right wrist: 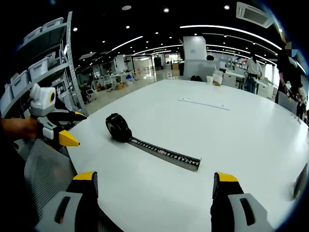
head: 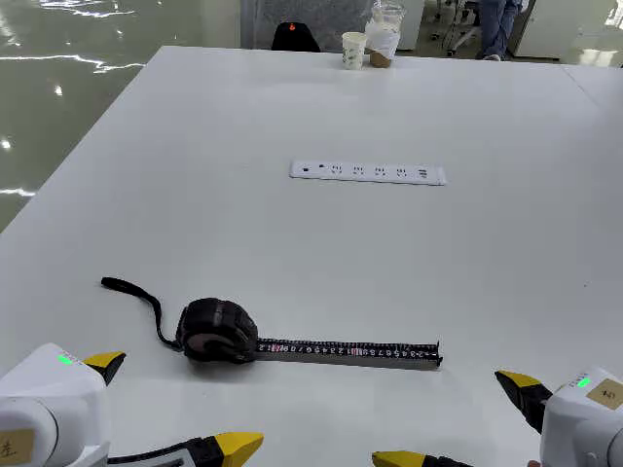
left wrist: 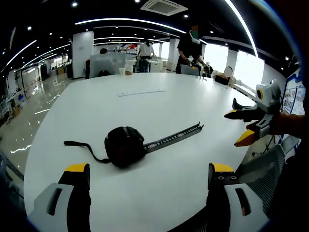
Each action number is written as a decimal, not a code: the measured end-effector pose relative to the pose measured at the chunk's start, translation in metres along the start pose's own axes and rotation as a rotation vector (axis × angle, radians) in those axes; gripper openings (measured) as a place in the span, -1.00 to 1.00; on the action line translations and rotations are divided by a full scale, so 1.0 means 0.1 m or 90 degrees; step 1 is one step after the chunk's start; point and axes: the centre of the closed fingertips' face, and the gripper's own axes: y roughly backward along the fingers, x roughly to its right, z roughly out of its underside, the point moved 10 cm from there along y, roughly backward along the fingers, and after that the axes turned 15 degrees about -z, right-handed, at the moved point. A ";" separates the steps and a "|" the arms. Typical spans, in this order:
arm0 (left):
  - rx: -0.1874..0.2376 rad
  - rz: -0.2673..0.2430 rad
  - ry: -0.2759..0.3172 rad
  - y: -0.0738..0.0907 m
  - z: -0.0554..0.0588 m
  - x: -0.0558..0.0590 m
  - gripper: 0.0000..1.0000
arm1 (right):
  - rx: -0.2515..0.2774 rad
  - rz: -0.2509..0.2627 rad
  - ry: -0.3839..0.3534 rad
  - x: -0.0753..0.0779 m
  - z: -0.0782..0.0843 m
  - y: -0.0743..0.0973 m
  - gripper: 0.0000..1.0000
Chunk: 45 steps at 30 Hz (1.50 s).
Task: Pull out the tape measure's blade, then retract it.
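Noted on the white table (head: 292,243), toward the near edge: tape measure (head: 218,331), dark round case flat on the surface. Blade (head: 346,350) drawn out to the right of the case in the head view, flat on the table, end hook at the far tip. Black wrist strap (head: 136,297) trailing off the opposite side of the case, curled on the tabletop.

Left gripper (head: 175,404) at the lower left of the head view — yellow-tipped jaws spread wide, nothing between them, clear of the case. In the left gripper view, case and blade ahead of the parted jaws, untouched.

Right gripper (head: 453,418) at the lower right, jaws likewise wide apart and holding nothing, near the blade's hook end but not touching it. In the right gripper view, blade tip ahead of and between the two jaws.

Both grippers at the table's near edge, well apart from each other.

Farther back, mid-table: white power strip (head: 368,172), flat, sockets up. At the far edge — paper cup (head: 354,49), upright.
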 end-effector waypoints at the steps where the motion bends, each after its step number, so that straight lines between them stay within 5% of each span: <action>1: 0.002 -0.013 -0.007 0.00 0.01 0.01 0.98 | 0.004 0.003 -0.004 -0.01 -0.01 0.00 0.98; 7: 0.003 -0.043 0.023 0.01 0.01 0.05 0.98 | 0.003 0.031 -0.015 -0.08 -0.03 -0.02 0.98; 12: -0.006 -0.054 0.006 0.02 0.01 0.11 0.98 | 0.022 0.057 -0.039 -0.15 -0.05 -0.03 0.98; 24: 0.001 -0.093 0.066 0.02 -0.06 0.12 0.98 | 0.021 0.061 -0.048 -0.22 -0.07 -0.05 0.98; 45: -0.003 -0.110 0.091 -0.03 -0.07 0.17 0.98 | 0.036 0.058 -0.067 -0.23 -0.09 -0.06 0.96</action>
